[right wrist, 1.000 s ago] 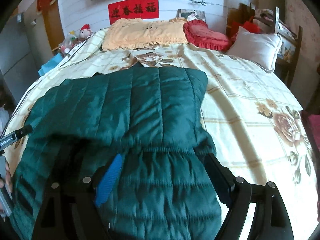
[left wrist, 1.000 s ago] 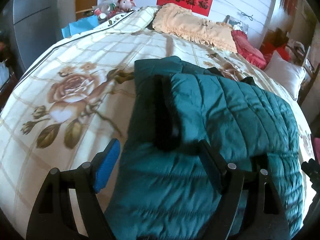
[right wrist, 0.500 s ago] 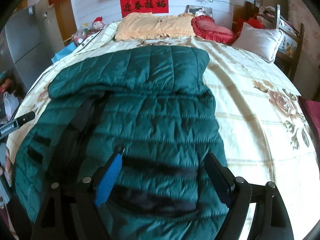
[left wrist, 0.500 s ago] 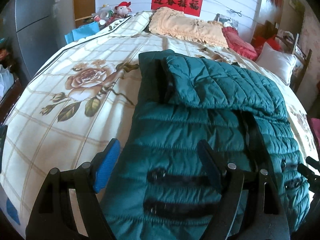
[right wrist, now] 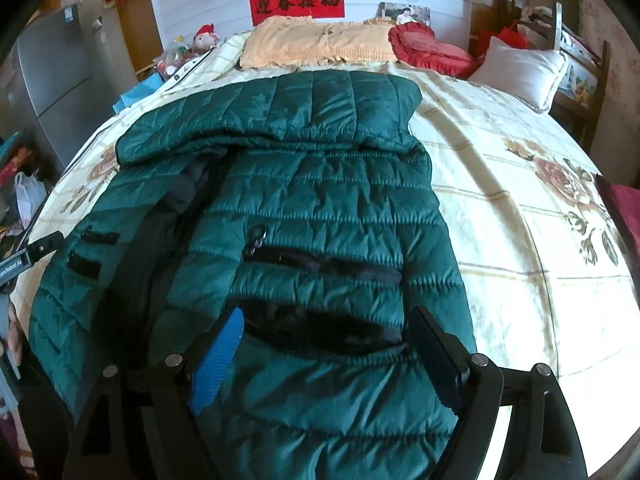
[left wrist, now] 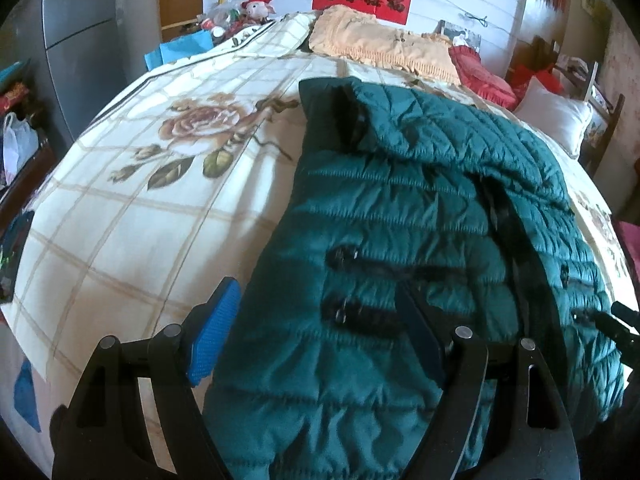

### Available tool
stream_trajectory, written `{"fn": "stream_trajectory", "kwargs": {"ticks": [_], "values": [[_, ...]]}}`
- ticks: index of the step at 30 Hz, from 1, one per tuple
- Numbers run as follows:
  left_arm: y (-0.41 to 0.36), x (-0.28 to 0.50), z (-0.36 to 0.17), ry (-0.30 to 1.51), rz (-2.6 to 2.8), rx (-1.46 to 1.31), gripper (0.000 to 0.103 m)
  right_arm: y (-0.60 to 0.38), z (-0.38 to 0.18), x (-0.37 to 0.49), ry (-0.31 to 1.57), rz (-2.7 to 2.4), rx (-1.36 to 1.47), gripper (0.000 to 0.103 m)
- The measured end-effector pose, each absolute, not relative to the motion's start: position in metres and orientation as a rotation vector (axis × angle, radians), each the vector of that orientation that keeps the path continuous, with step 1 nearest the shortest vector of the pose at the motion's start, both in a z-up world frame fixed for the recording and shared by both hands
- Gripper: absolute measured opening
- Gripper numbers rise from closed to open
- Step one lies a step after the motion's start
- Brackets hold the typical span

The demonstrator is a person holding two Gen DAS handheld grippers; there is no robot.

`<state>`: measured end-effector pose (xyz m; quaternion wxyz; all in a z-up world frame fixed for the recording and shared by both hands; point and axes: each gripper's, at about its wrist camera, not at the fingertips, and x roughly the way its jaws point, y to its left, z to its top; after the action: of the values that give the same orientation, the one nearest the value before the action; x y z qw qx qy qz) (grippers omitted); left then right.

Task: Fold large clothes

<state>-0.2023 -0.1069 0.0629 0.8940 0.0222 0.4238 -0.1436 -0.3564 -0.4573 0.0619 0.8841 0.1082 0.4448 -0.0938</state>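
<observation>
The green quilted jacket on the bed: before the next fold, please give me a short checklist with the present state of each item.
1. Left gripper open, nothing clamped: ok.
2. Right gripper open, nothing clamped: ok.
3. Top part of the green jacket folded down over the body: ok.
4. Both grippers over the jacket's near part: ok.
5. Jacket lying flat: not ok, front gapes, dark lining shows.
6. Bedspread beside the jacket free for folding: ok.

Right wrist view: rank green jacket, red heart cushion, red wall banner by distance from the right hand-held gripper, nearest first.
1. Green jacket: directly beneath the open right hand-held gripper, on the bed.
2. Red heart cushion: at the bed's head, right of centre.
3. Red wall banner: on the wall behind.
</observation>
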Motion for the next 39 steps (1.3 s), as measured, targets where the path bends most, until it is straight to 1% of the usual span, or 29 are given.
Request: {"fn": "stream_trajectory", "kwargs": {"ticks": [9,25,32,35,39], "values": [[-0.096,-0.224,0.056,0.909,-0.303,0.051,0.080,-0.455,0.064,-0.373,0.934,-0.191,0.217,0.083],[-0.076,-0.236,0.044,0.960,-0.302,0.040,0.080,-0.456,0.064,-0.392,0.959,-0.188,0.195,0.086],[-0.054,-0.237,0.038,1.030,-0.348,-0.046,0.080,-0.467,0.065,-0.405,0.967,-0.207,0.213,0.086],[-0.043,-0.236,0.031,1.085,-0.372,-0.114,0.080,-0.477,0.065,-0.412,0.969,-0.222,0.228,0.088],[-0.037,-0.238,0.026,1.108,-0.383,-0.141,0.080,-0.491,0.062,-0.418,0.987,-0.233,0.272,0.088]]}}
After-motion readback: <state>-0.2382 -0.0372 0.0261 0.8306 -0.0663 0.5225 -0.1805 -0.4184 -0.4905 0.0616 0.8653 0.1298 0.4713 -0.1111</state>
